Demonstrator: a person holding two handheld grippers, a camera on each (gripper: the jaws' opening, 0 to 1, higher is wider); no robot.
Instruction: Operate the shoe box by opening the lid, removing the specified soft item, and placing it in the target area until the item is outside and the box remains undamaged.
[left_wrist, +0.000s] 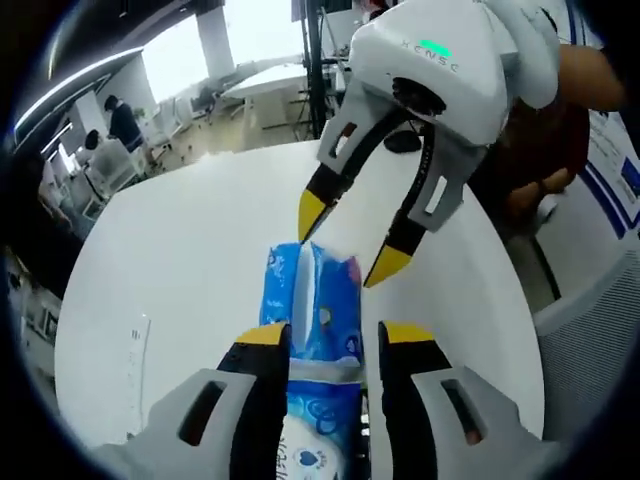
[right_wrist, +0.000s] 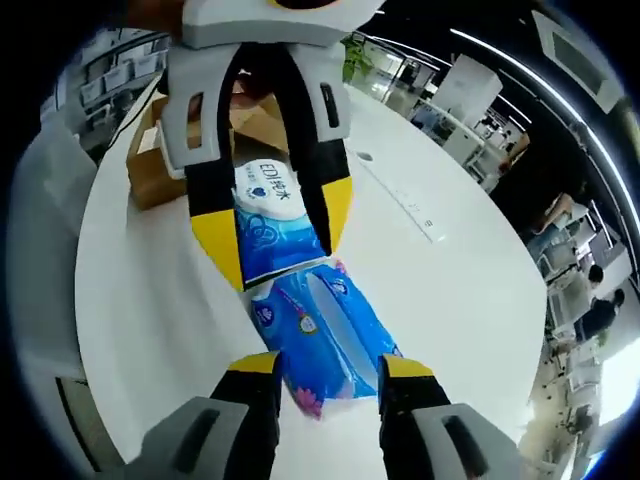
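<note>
Left gripper view: left claw (left_wrist: 331, 345) clamped around blue plastic tissue pack (left_wrist: 312, 300) above round white counter (left_wrist: 190, 270); right claw (left_wrist: 350, 240) spread wide at pack's far end. Right gripper view: right claw (right_wrist: 328, 368) open, straddling pack (right_wrist: 325, 325); brown cardboard shoe box (right_wrist: 160, 160) on counter (right_wrist: 450, 290) behind left claw (right_wrist: 285, 235).

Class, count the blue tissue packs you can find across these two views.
1: the blue tissue pack lies on the white table, between the left tongs and right tongs. Others may be hidden.
</note>
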